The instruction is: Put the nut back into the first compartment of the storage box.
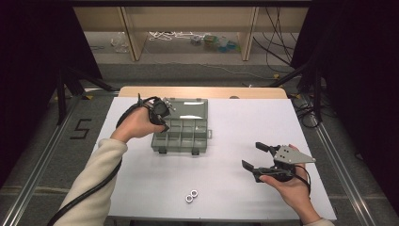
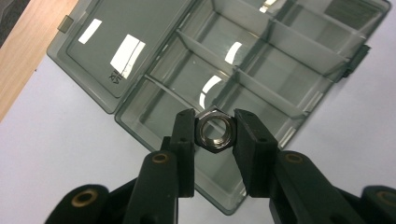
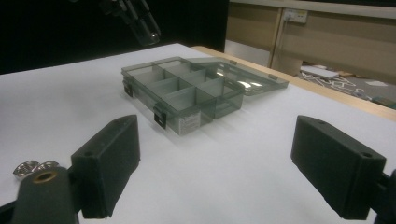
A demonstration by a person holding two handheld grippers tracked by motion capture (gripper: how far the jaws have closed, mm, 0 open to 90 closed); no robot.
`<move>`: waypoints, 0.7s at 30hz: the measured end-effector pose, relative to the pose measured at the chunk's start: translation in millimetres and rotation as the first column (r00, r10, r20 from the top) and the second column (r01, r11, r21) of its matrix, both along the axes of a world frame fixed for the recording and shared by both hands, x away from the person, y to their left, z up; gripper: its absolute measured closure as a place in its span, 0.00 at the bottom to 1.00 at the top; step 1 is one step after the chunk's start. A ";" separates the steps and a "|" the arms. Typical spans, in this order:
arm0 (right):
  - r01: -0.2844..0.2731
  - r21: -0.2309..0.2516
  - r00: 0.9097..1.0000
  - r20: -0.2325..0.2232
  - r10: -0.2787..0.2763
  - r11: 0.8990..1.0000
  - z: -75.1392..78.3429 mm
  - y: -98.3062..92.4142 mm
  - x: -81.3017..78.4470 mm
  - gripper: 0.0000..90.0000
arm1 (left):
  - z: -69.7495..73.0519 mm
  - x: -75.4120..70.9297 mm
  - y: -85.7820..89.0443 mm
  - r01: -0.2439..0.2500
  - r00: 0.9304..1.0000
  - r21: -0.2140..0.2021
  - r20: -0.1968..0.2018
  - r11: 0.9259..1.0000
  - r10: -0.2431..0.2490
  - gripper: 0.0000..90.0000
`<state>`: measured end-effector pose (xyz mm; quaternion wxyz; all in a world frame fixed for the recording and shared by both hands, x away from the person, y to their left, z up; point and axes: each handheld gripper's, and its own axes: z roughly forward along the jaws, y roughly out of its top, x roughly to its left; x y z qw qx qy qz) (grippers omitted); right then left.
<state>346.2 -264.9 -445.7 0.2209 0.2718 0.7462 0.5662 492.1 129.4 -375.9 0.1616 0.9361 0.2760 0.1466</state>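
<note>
A grey see-through compartment box (image 1: 181,136) lies open on the white table, its lid (image 1: 188,108) folded back flat. My left gripper (image 2: 214,133) hovers over the box's left end, shut on a steel hex nut (image 2: 215,131) held edge to edge between its pads. In the high view that gripper (image 1: 160,115) sits above the box's back left compartments. Two more nuts (image 1: 191,196) lie side by side near the table's front edge. My right gripper (image 1: 254,155) rests at the right of the table, jaws wide open with nothing between them, facing the box (image 3: 182,95).
The nuts (image 3: 32,168) lie low at the left of the right gripper view. Bare wood (image 2: 28,51) of the table's far edge runs behind the lid. Shelving and cables stand beyond the table.
</note>
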 end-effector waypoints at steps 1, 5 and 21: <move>0.000 0.000 1.000 -0.001 0.000 1.000 0.1 -0.1 0.0 0.18 | -0.6 2.6 0.4 -0.006 1.000 0.004 -0.006 1.000 0.006 0.78; -0.005 -0.003 1.000 -0.009 0.005 1.000 0.4 -0.8 -0.2 0.18 | -2.7 8.6 2.7 -0.041 0.999 0.025 0.011 0.999 0.041 0.78; -0.010 -0.007 1.000 -0.008 0.010 1.000 -0.1 -0.5 0.1 0.18 | -12.8 28.1 5.7 -0.249 0.968 -0.046 0.011 0.967 0.250 0.78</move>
